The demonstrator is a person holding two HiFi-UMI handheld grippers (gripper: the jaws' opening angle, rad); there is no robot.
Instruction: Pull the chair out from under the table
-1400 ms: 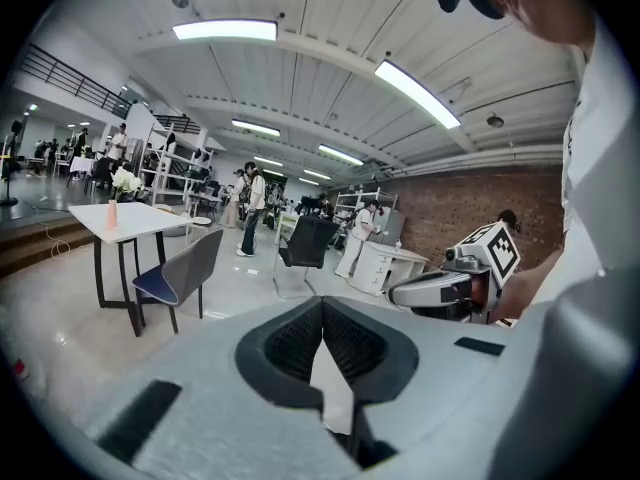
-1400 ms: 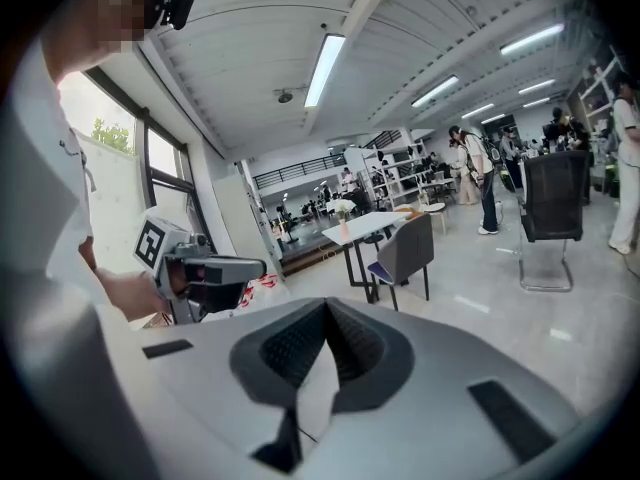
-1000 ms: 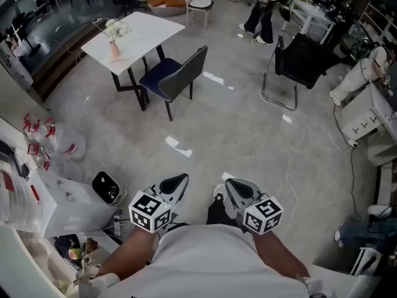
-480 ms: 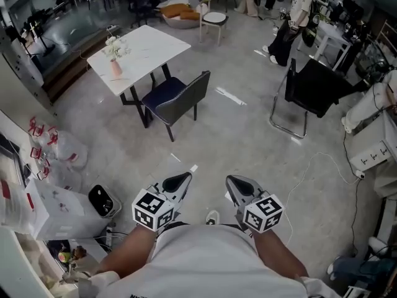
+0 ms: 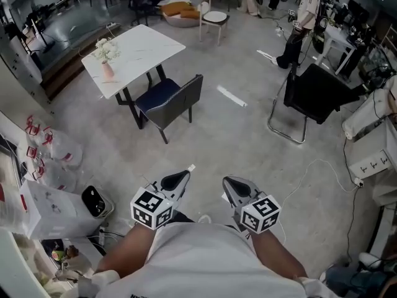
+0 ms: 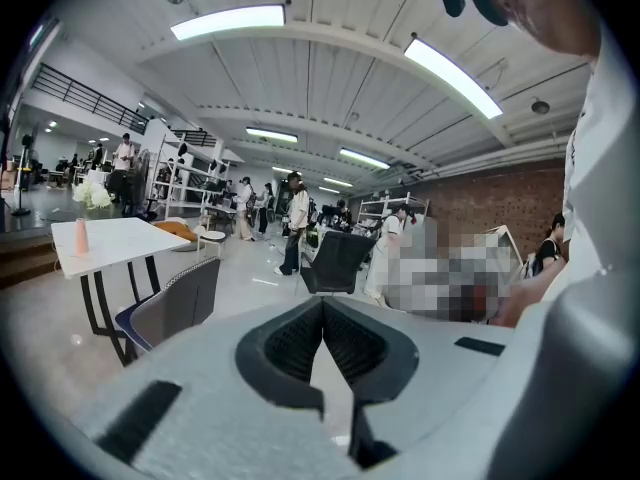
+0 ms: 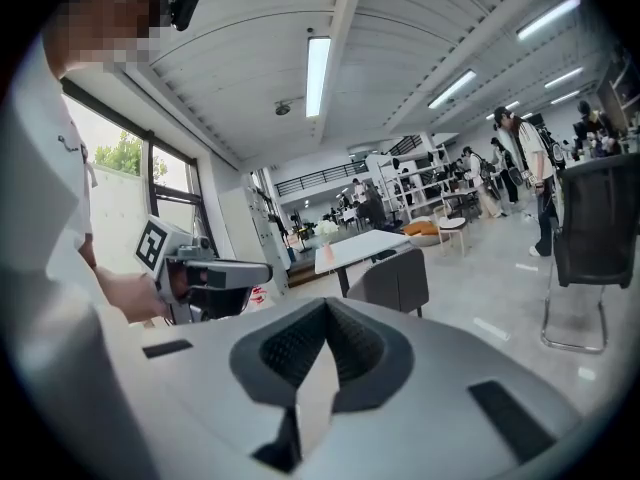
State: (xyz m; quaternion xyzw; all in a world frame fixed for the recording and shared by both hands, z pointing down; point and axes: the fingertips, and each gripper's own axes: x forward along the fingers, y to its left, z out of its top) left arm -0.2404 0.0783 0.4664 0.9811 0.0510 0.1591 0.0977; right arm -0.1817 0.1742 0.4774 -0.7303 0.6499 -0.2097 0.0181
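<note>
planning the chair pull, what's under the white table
The chair has its blue seat front under the white table edge, beside black table legs. The tabletop covers the floor farther in; anything else there is hidden.

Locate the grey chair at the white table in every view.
Head view: chair upper left of centre, its seat partly under the table.
Left gripper view: chair at lower left, just right of the table.
Right gripper view: chair near centre, in front of the table.
Shared landmark: the white table.
</note>
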